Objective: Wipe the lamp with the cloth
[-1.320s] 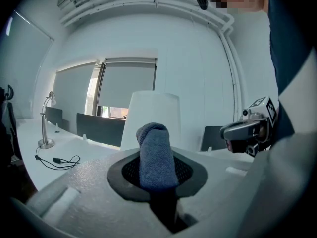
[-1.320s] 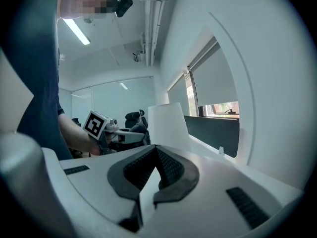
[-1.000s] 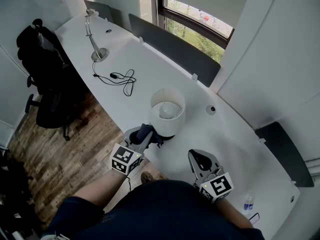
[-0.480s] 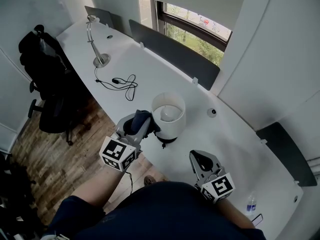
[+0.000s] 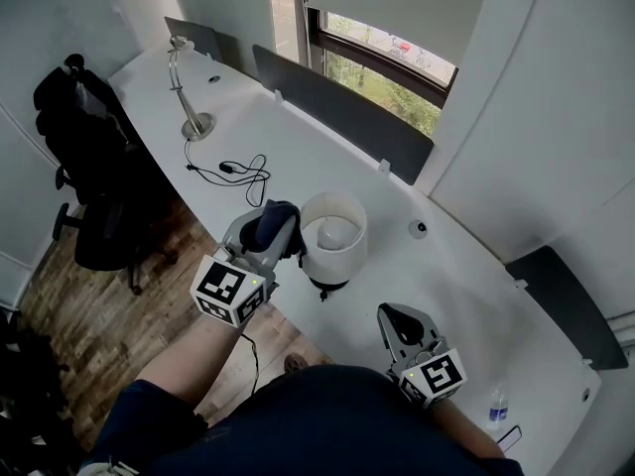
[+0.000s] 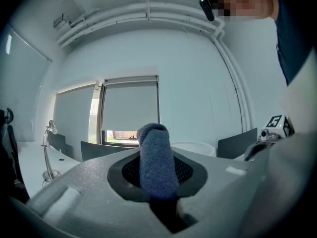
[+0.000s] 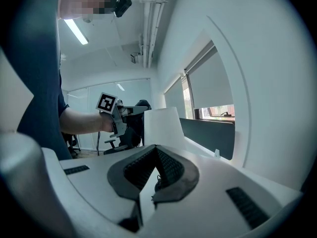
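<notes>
From overhead, the left gripper [image 5: 281, 228] holds the dark blue cloth [image 5: 268, 226] beside the shade of the white lamp [image 5: 333, 234], which stands near the front edge of the bench [image 5: 298, 157]. I'd judge it is placed to rub the shade. The right gripper [image 5: 402, 323] waits low, well apart. The left gripper view shows its fingers pinching the rolled cloth, with the shade rim just behind. The right gripper view shows its fingers pressed together on nothing, pointing toward the lamp.
</notes>
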{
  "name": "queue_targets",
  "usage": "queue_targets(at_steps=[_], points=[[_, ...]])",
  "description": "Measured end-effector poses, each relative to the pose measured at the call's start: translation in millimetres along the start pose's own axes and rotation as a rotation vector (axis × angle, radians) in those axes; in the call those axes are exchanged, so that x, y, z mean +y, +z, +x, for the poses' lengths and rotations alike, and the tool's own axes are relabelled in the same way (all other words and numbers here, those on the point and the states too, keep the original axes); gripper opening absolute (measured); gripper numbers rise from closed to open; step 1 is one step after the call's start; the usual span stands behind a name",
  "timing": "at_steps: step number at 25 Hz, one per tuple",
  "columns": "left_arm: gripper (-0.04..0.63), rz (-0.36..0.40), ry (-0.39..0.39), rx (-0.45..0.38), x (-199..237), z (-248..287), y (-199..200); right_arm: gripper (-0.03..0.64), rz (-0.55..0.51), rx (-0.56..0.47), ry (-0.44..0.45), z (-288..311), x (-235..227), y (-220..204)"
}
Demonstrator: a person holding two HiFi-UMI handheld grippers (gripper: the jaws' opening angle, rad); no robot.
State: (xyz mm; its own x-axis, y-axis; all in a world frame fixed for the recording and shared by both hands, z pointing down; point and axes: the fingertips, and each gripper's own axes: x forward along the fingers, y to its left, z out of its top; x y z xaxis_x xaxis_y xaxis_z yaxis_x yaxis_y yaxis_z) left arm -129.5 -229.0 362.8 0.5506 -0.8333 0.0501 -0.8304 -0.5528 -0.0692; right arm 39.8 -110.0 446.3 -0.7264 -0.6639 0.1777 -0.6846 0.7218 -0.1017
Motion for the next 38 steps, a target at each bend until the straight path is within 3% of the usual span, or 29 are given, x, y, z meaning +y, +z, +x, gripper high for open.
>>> queue_targets(at_steps=[11, 24, 30, 38], points=[[0.067, -0.084, -0.040, 0.098, 22, 22, -74, 0.009, 0.019, 0.048, -0.055, 4, -9, -11], [0.067, -0.187, -0.035, 0.283, 32, 26, -173, 0.009, 0.015, 0.086, -0.117, 3, 0, -18], [0.067, -0.209, -0.027, 0.209, 27, -8, -147, 0.009, -0.001, 0.066, -0.116, 8, 16, -10], [0.067, -0.222, -0.102, 0.098, -5, -70, -92, 0.009, -0.043, 0.016, -0.035, 32, 60, 4]])
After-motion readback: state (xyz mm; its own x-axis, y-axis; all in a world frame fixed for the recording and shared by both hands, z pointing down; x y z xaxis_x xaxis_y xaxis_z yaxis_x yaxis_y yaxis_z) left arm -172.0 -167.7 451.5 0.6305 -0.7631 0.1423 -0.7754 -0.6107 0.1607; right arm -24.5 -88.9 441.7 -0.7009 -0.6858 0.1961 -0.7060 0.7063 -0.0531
